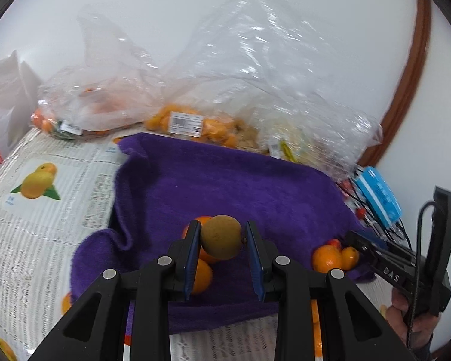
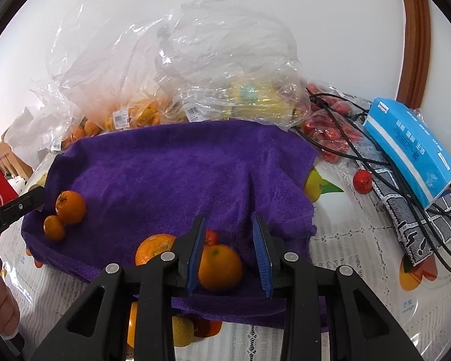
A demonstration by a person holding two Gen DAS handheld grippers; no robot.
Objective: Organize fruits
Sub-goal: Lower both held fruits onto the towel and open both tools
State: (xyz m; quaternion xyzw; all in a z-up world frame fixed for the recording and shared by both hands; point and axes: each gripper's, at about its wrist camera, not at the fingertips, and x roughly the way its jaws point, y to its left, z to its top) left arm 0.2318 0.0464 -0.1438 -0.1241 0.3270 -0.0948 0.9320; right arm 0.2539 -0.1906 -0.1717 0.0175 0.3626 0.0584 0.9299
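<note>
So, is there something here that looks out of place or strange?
Yes. One small red fruit lies alone on the printed tablecloth, beside the black cables, away from the purple towel where the oranges are gathered. The towel also hangs crumpled at its right edge.

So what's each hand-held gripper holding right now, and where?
The left hand-held gripper clamps a brown round fruit across its sides. The right hand-held gripper holds nothing; an orange sits between its pads.
</note>
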